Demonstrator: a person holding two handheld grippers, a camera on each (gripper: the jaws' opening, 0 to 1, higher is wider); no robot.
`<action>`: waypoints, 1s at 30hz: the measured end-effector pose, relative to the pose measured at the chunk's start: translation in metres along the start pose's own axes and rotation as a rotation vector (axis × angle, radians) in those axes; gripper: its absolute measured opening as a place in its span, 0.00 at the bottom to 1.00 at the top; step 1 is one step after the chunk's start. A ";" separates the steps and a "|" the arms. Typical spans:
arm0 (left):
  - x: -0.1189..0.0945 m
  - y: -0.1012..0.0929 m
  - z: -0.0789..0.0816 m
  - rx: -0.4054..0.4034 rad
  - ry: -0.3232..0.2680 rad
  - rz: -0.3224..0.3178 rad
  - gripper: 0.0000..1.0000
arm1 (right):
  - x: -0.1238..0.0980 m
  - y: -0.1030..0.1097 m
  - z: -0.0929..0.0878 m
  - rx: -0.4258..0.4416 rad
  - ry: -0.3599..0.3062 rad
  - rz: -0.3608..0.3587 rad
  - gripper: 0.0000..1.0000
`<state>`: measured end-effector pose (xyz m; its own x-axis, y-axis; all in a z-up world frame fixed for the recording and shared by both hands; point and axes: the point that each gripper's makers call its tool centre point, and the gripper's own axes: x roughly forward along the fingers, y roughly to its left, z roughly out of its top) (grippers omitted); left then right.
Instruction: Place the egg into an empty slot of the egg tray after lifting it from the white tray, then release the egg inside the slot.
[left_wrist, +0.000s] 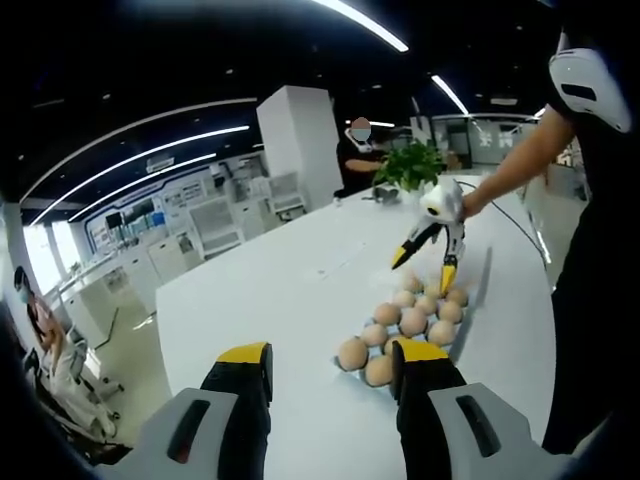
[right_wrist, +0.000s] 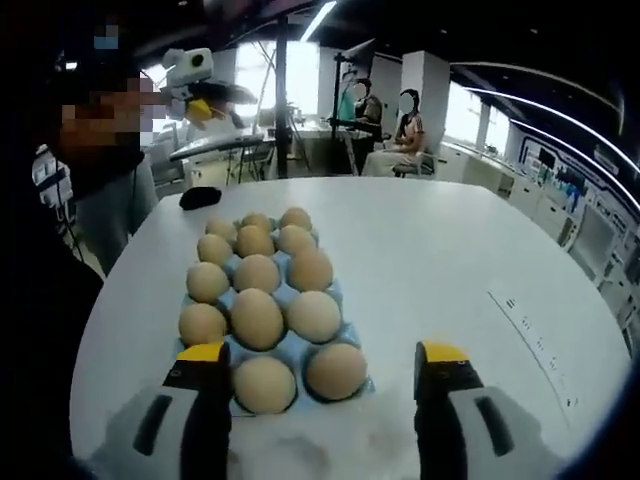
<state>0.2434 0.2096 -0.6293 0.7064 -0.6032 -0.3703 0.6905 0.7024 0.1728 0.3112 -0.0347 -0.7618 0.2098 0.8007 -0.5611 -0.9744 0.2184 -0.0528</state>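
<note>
A blue egg tray (right_wrist: 291, 352) lies on the white table (right_wrist: 430, 260), holding several brown eggs (right_wrist: 257, 318) in three columns. Its near left corner is hidden behind my right gripper's left finger (right_wrist: 200, 365). My right gripper (right_wrist: 320, 354) hovers open just before the tray's near end, nothing between its jaws. In the left gripper view this right gripper (left_wrist: 424, 272) hangs open over the far end of the egg tray (left_wrist: 463, 335), held by a hand. My left gripper (left_wrist: 333, 356) is open and empty, above the table beside the tray's near eggs (left_wrist: 352, 353).
A potted plant (left_wrist: 410, 165) stands at the table's far end. A small black object (right_wrist: 200, 197) lies beyond the tray. A person (left_wrist: 600, 250) stands beside the table, and others sit past its far edge (right_wrist: 405, 130). Printed marks (right_wrist: 530, 340) are on the table's right part.
</note>
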 end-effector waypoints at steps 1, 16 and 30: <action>0.000 0.000 0.000 0.000 0.000 0.000 0.48 | 0.000 -0.002 0.000 0.007 0.003 -0.004 0.78; 0.000 0.001 -0.002 -0.002 -0.001 -0.001 0.48 | -0.007 -0.011 0.003 0.029 -0.053 -0.044 0.78; -0.003 0.002 -0.004 -0.005 -0.001 0.010 0.48 | -0.019 -0.014 0.013 0.043 -0.134 -0.097 0.75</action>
<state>0.2418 0.2144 -0.6311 0.7135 -0.5962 -0.3680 0.6825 0.7103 0.1723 0.3220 -0.0454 -0.7396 0.3147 0.8414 -0.4394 -0.9453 0.3199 -0.0646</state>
